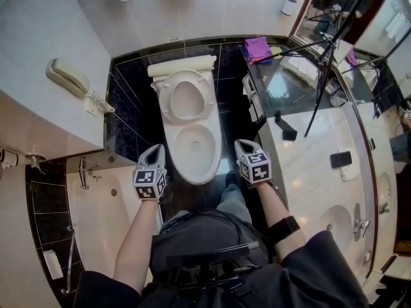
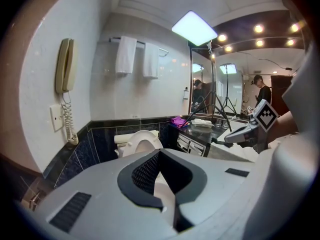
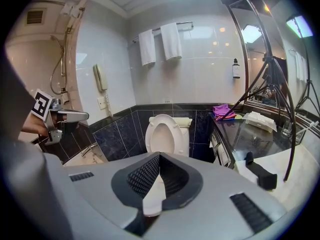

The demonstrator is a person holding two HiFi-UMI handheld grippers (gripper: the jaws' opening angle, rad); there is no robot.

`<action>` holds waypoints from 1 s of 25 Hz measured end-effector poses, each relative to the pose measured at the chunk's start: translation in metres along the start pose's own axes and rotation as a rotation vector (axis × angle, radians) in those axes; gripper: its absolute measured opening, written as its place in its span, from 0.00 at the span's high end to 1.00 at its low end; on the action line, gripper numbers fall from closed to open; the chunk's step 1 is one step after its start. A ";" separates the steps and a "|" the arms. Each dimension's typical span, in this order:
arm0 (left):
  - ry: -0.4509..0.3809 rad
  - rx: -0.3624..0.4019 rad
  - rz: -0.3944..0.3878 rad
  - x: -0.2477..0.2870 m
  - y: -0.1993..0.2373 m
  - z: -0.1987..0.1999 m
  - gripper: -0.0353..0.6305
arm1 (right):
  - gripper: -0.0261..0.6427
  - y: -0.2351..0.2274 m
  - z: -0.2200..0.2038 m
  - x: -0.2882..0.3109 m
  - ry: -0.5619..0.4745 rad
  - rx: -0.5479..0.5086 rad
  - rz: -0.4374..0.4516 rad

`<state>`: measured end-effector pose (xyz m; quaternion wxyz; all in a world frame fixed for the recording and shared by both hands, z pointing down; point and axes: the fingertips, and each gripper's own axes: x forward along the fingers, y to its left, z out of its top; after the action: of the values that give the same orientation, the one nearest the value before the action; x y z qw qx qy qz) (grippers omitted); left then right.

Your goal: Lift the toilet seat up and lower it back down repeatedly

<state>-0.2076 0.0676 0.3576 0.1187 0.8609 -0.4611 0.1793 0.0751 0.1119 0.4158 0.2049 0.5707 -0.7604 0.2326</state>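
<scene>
Bowl [image 1: 196, 176] front mostly hidden behind jaws in both gripper views. Seat [image 1: 165, 101] up. L gripper [image 1: 154, 148] & R gripper [image 1: 243, 144] flank bowl, fingers pressed together, holding nothing.

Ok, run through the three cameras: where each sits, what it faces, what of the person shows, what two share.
Head view: on the person's head, steeply down onto the toilet, seat raised; both forearms, left gripper and right gripper show.
Left gripper view: on the left gripper, facing the toilet over shut jaws; the right gripper shows at right.
Right gripper view: on the right gripper, facing the toilet over shut jaws; the left gripper shows at left.
Shared: both gripper views show the raised seat, towels.
</scene>
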 end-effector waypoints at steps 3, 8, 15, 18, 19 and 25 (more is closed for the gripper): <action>0.003 -0.004 0.004 0.005 0.001 0.001 0.95 | 0.94 -0.005 0.002 0.004 0.004 0.003 -0.006; 0.017 -0.014 0.012 0.021 0.003 0.002 0.95 | 0.94 -0.017 0.019 0.021 0.008 -0.031 -0.025; 0.030 -0.015 0.032 0.058 0.011 0.004 0.95 | 0.84 -0.030 0.052 0.065 0.032 -0.113 -0.016; 0.044 -0.020 0.042 0.075 0.014 0.003 0.95 | 0.79 -0.039 0.066 0.088 0.044 -0.169 -0.013; 0.048 -0.021 0.044 0.082 0.014 0.003 0.95 | 0.76 -0.042 0.071 0.096 0.046 -0.187 -0.011; 0.062 -0.012 0.058 0.130 0.018 0.008 0.95 | 0.68 -0.064 0.100 0.160 0.050 -0.305 0.004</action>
<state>-0.1548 -0.0424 0.4057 0.1328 0.8406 -0.4829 0.2062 0.0897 -0.0858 0.4348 0.3077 0.5255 -0.7826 0.1291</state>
